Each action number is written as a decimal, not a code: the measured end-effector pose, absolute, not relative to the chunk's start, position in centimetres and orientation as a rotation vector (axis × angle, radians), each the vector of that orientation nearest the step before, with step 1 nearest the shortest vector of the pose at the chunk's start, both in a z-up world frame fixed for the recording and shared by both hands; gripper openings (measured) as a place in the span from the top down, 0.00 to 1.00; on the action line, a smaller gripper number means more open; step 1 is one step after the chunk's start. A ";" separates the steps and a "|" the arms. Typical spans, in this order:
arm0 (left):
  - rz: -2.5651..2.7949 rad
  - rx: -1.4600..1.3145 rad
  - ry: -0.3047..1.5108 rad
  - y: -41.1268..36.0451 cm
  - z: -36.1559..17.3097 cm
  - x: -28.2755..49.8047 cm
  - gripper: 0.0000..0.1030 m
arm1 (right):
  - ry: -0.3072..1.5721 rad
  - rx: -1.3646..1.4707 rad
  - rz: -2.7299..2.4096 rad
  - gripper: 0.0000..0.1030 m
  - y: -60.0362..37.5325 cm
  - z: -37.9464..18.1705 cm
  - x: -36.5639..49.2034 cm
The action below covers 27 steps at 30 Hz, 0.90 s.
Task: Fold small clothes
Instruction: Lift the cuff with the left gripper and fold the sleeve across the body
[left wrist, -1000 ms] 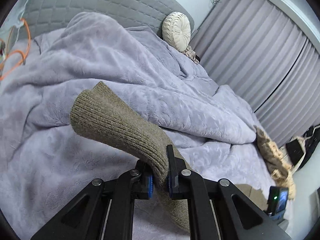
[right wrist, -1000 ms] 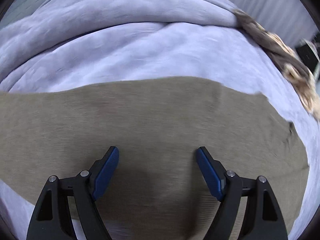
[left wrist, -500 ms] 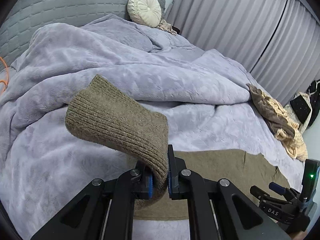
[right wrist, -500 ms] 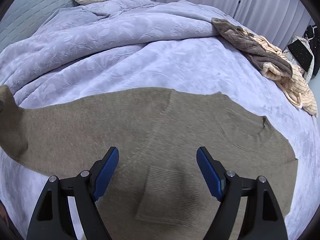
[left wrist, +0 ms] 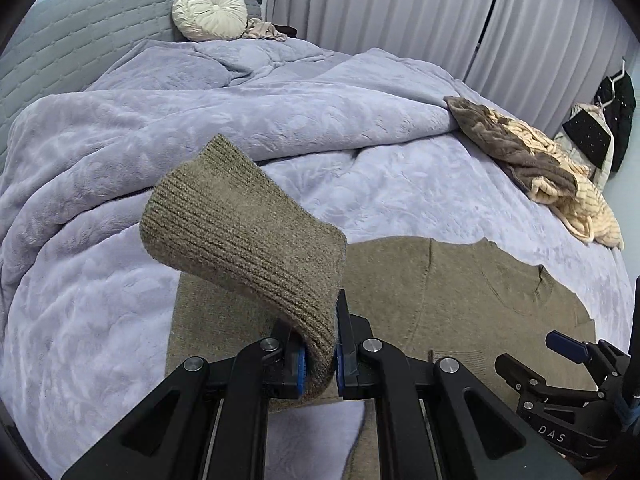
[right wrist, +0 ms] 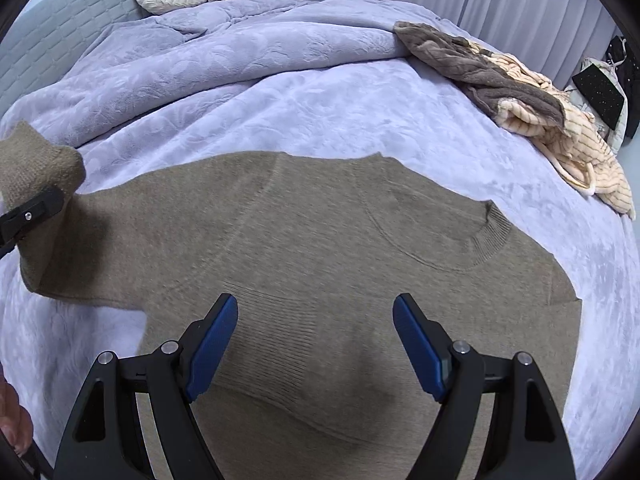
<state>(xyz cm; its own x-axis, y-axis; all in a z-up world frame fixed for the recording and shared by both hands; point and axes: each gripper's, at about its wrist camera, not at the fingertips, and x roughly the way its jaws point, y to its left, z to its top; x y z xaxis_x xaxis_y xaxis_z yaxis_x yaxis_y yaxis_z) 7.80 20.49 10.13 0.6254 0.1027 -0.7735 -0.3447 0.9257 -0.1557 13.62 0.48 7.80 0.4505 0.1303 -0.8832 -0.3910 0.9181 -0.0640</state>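
Note:
An olive-brown knit sweater (right wrist: 328, 240) lies flat on the lavender bedspread, neckline toward the right; it also shows in the left wrist view (left wrist: 472, 292). My left gripper (left wrist: 320, 356) is shut on the ribbed cuff of the sweater's sleeve (left wrist: 244, 232) and holds it lifted above the bed; that cuff shows at the left edge of the right wrist view (right wrist: 36, 164). My right gripper (right wrist: 316, 344) is open and empty, hovering over a ribbed edge folded onto the sweater's body (right wrist: 280, 332).
A rumpled lavender duvet (left wrist: 240, 120) is piled behind the sweater. A heap of brown and cream clothes (right wrist: 520, 92) lies at the right edge of the bed. A round cream cushion (left wrist: 210, 8) leans on the grey headboard. Curtains hang behind.
My left gripper has carried the sleeve cuff to the right, over the sweater's body. My right gripper has drawn back and up from the sweater, staying open.

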 end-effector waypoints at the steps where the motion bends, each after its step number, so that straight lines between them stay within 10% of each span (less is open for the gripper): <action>1: 0.254 -0.293 0.867 19.5 10.1 8.1 0.89 | 1.061 -0.271 0.330 0.19 0.0 7.8 13.7; 27: 0.076 -0.044 0.970 -0.5 8.8 12.5 0.89 | 1.080 -0.190 0.258 0.20 -14.0 6.3 15.2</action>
